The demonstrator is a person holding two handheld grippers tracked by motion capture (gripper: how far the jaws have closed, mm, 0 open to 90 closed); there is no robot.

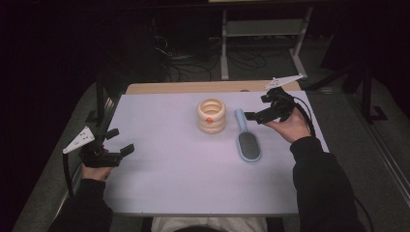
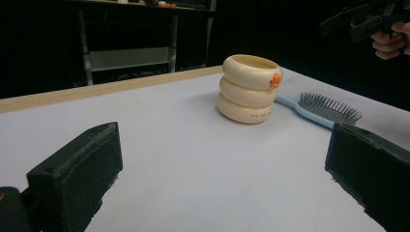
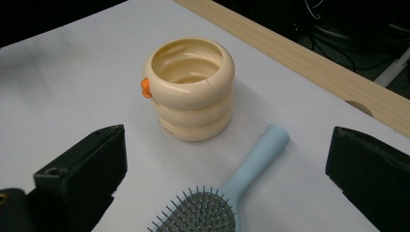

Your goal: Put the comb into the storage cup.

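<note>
Left hand-held gripper (image 1: 120, 141): held in the person's left hand (image 1: 95, 170) at the desk's 8 o'clock edge in the high view. Jaws spread wide, nothing between them. Grey three-cornered plate on top, cable trailing down beside the sleeve. In the left gripper view both black jaws stand far apart over bare desk surface, pointed toward the cup.

Right hand-held gripper (image 1: 247, 116): held in the right hand (image 1: 289, 128) at roughly 2 o'clock on the desk, raised above the surface and aimed toward the desk centre. Jaws wide apart, empty. In the right gripper view the two jaws frame the cup and the brush from above.

Cup (image 1: 211, 115): cream, ribbed like three stacked rings, with a small orange tab on the upper ring. Upright, open top, at about 12 o'clock from the desk centre. Interior looks empty in the right gripper view (image 3: 190, 89).

Hairbrush (image 1: 248, 142): pale blue, lying flat with bristles up, at the cup's 4 o'clock. Handle end sits just beside the cup's base, apparently not touching it; the bristle head points toward the person. Near the right hand-held gripper, apart from it.

Desk (image 1: 183, 174): pale lavender top, wooden strip along the far edge.
</note>
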